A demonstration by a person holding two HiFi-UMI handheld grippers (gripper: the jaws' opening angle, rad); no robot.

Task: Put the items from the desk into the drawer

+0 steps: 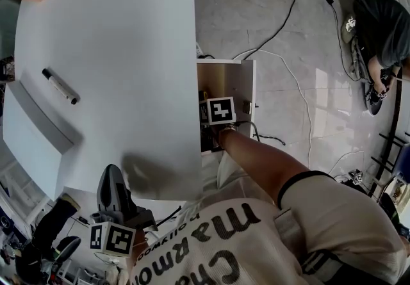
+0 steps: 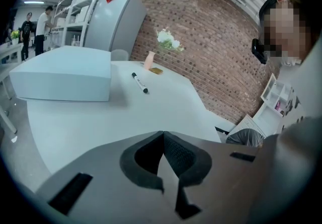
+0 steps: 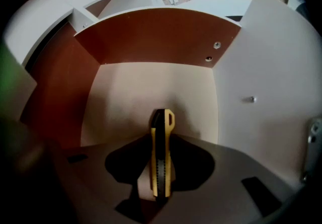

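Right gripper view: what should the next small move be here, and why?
Probably lower a touch and open the jaws. The right gripper is shut on the yellow utility knife, tip pointing down inside the open drawer, whose floor beneath is bare; whether the tip touches yet is unclear. Releasing there would stow it.

The person's white shirt [image 1: 256,242] carries large dark lettering, seen upside down in the head view. Only the fragments "marmo" and "Cha" can be read; the rest is folded or cut off. Each marker cube [image 1: 221,111] [image 1: 114,239] bears black-and-white square code patterns, without letters or digits.
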